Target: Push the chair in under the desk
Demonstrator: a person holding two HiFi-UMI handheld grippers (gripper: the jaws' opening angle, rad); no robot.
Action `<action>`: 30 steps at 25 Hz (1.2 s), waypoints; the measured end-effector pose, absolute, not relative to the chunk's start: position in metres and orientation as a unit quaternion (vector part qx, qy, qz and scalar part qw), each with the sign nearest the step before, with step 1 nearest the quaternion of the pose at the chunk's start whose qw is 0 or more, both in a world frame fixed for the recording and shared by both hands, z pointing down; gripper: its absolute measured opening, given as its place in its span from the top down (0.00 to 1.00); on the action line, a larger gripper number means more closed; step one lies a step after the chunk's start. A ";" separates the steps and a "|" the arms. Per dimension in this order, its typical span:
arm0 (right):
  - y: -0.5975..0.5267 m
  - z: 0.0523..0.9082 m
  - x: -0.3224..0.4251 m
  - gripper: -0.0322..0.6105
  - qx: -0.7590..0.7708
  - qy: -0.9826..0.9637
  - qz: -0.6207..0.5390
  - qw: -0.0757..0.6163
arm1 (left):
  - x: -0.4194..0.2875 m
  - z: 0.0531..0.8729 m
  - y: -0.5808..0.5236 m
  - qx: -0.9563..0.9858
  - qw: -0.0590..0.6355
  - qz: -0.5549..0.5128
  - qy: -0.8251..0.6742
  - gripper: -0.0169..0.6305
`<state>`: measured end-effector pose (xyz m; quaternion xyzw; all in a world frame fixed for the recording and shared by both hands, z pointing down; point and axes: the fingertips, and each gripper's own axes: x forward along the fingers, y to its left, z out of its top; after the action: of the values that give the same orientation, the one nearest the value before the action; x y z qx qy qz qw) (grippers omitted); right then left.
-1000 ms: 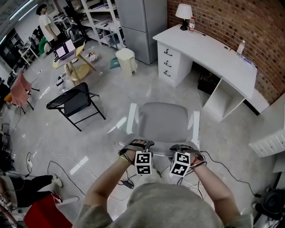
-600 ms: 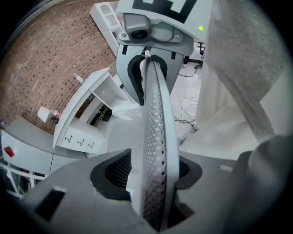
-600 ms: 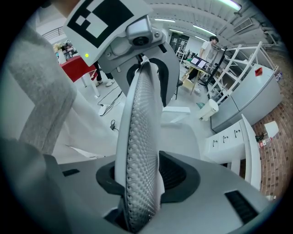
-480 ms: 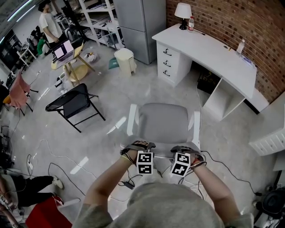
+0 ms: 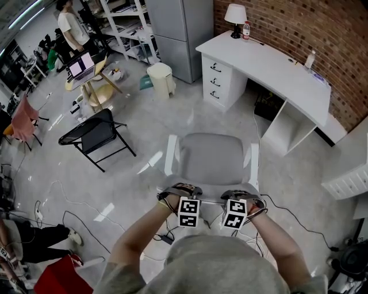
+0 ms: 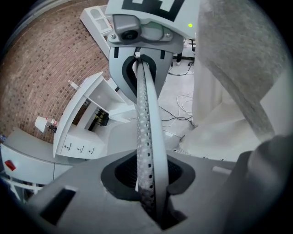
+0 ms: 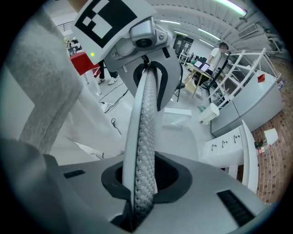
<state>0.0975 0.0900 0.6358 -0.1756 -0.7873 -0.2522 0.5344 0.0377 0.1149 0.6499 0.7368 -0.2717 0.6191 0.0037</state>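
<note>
An office chair [image 5: 210, 158] with a grey seat and white armrests stands on the floor, facing the white desk [image 5: 270, 63] at the brick wall. Both grippers grasp the top edge of its mesh backrest [image 6: 147, 132], side by side. My left gripper [image 5: 183, 192] has just been closing and is now shut on the backrest's edge, which runs between its jaws [image 6: 149, 183]. The jaws of my right gripper [image 5: 238, 198] have also just closed on the same edge [image 7: 142, 183]. Each gripper view shows the other gripper clamped farther along the backrest.
A black folding chair [image 5: 95, 132] stands to the left and a white bin [image 5: 163, 77] sits beside a grey cabinet [image 5: 178, 28]. Cables [image 5: 75, 201] trail over the floor at left. A lamp [image 5: 237, 14] stands on the desk. A person [image 5: 72, 28] stands far back.
The hands and the chair stay almost where they were. The person at the back has walked a little to the right.
</note>
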 end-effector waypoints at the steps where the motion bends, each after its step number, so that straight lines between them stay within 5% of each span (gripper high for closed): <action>1: 0.090 0.635 0.098 0.88 -0.178 -0.787 -0.254 0.534 | 0.038 0.650 0.115 0.737 0.001 0.620 -0.270 0.85; 30: 0.065 0.641 0.072 0.93 -0.157 -0.786 -0.273 0.532 | 0.013 0.657 0.087 0.750 -0.023 0.620 -0.228 0.94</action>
<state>0.0717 0.0652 0.6406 -0.1572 -0.7856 -0.2730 0.5325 0.0133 0.0868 0.6567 0.7501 -0.2283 0.6203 -0.0225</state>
